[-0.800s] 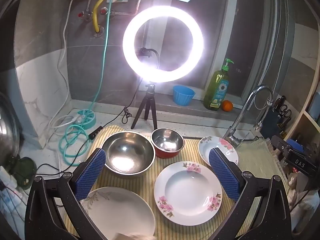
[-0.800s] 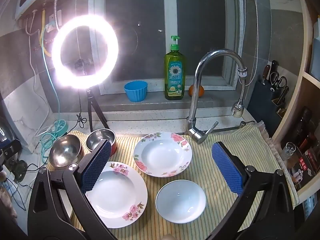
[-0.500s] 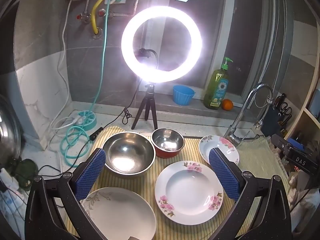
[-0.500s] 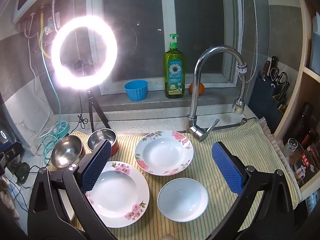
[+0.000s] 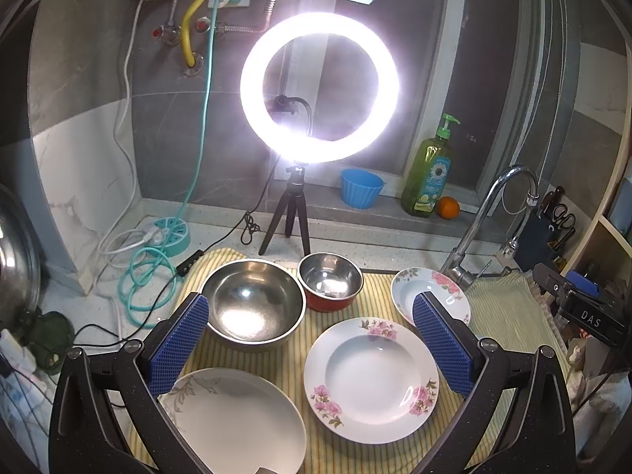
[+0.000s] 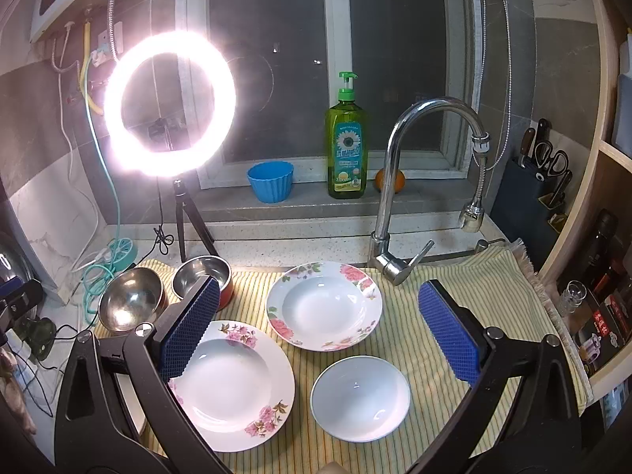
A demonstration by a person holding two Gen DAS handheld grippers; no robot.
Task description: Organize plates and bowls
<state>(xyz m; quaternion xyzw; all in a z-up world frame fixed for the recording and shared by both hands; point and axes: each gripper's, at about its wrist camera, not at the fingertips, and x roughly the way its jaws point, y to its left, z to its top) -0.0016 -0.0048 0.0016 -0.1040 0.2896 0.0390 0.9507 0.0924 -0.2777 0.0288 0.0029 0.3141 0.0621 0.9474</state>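
- On the yellow striped cloth (image 6: 486, 296) by the tap lie two white ceramic plates with pink flowers (image 6: 233, 385) (image 6: 324, 304), a plain white ceramic bowl (image 6: 360, 397), a cream leaf-patterned plate (image 5: 237, 420) and two steel bowls (image 5: 252, 304) (image 5: 330, 279)
- The ceramic looks stiff, glazed, slippery and breakable; pinch each rim
- The steel bowls are likely light and tougher
- Left gripper (image 5: 312, 341) and right gripper (image 6: 330, 330) hover fully spread, holding and touching nothing

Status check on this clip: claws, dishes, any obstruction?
Left claw open, empty. Right claw open, empty. Plates and bowls lie apart on mat, none stacked. Faucet behind; nothing blocking.
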